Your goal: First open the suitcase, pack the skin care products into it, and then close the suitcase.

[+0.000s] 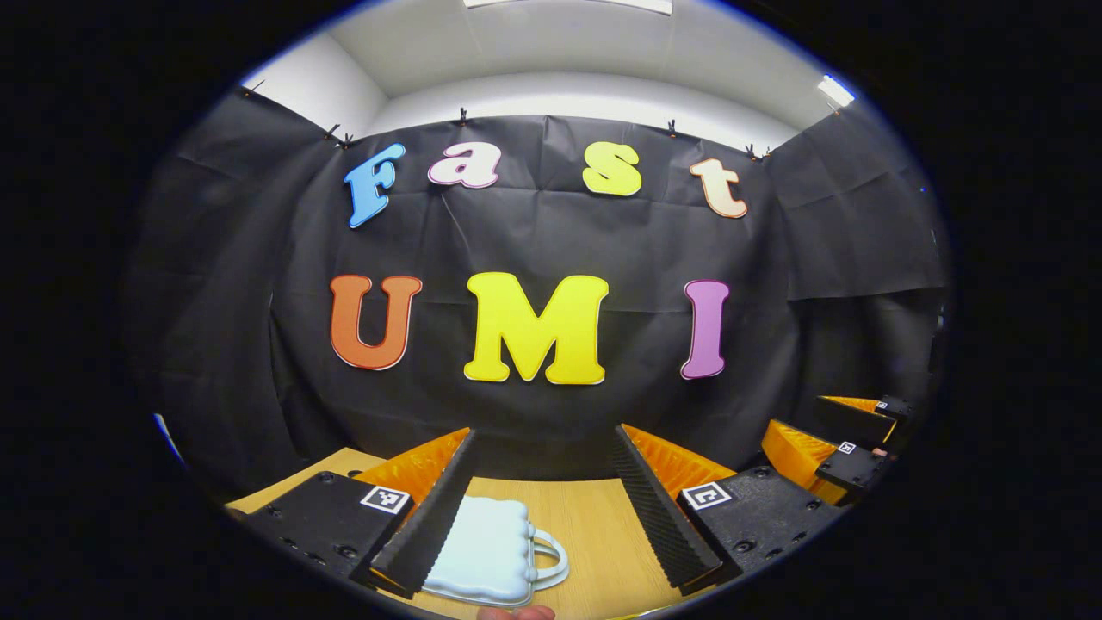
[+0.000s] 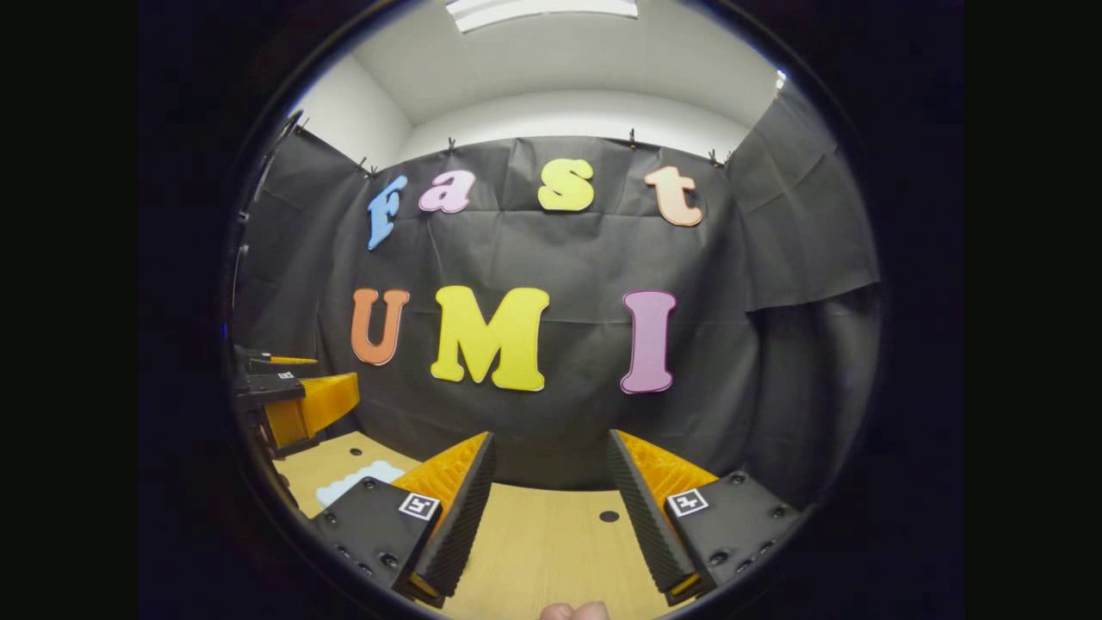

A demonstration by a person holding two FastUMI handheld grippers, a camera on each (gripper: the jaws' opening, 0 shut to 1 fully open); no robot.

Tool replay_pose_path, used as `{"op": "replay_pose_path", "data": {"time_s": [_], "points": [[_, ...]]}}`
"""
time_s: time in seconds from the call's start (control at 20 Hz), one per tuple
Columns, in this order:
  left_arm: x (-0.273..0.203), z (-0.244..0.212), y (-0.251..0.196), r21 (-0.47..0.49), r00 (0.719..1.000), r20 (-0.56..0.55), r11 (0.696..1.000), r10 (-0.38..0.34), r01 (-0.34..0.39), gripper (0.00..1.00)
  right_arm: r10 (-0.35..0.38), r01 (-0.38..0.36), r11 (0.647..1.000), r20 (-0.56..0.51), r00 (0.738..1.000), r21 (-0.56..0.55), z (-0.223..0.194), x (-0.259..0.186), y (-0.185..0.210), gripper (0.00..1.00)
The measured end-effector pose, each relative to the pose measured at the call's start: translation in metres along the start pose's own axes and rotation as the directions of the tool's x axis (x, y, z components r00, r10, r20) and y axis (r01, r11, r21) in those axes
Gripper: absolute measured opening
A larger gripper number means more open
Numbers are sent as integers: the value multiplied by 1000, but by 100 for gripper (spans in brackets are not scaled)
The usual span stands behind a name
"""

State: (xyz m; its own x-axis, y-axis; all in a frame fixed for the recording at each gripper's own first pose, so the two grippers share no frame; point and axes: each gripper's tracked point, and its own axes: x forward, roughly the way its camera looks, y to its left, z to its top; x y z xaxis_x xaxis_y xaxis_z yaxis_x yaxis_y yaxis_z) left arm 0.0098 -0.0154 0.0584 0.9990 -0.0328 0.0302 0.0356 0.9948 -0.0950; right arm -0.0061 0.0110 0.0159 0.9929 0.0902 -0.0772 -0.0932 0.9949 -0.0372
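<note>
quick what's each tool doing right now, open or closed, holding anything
Left tool: open, holding nothing; the small white suitcase lies on the table below it.
Right tool: open, holding nothing, above the bare wooden table.

- Left gripper (image 1: 547,504): I see the jaws spread wide, nothing between the fingers, held level and pointing at the far wall.
- Right gripper (image 2: 551,508): same, jaws wide apart, gripping nothing, level.
- In the left gripper view the right gripper (image 1: 839,452) sits off to the right, roughly level with it.
- Bit of a hand (image 2: 575,611) shows at the near edge of the right gripper view.
</note>
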Motion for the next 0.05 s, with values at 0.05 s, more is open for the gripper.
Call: {"op": "replay_pose_path", "data": {"time_s": [0.05], "points": [[0, -1, 0, -1, 1000, -5, 1000, 1, -1, 99, -2, 2, 1000, -2, 1000, 0, -1, 0, 0, 77]]}}
